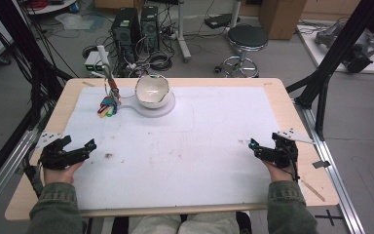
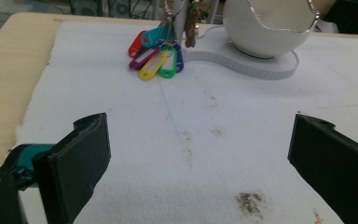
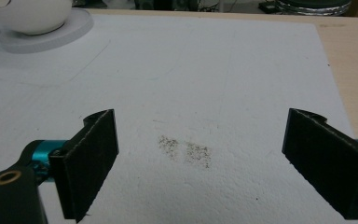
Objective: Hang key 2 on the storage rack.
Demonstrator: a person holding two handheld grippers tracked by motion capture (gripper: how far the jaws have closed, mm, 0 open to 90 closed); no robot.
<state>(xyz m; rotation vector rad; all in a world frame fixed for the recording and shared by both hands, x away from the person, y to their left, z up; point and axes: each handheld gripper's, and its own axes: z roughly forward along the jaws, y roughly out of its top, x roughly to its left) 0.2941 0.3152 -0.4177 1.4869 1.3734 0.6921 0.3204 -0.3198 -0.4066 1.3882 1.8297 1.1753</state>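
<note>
A white eggshell-shaped bowl (image 1: 152, 90) stands on a white base (image 1: 168, 108) at the back of the white mat; the bowl (image 2: 269, 28) and base (image 2: 261, 67) also appear in the left gripper view, and the bowl (image 3: 28, 16) in the right gripper view. A bunch of coloured key tags (image 1: 107, 107) hangs from a small stand (image 1: 111, 85) just left of the bowl; the key tags (image 2: 156, 58) lie fanned on the mat. My left gripper (image 1: 88, 145) rests low at the front left, open and empty (image 2: 198, 163). My right gripper (image 1: 253, 144) rests at the front right, open and empty (image 3: 200, 163).
The white mat (image 1: 185, 141) covers most of the wooden table (image 1: 287, 97). Small dirt smudges (image 2: 249, 203) mark the mat near each gripper. Beyond the table stand a stool (image 1: 246, 39), computer towers (image 1: 136, 29) and cables. Black frame posts flank both sides.
</note>
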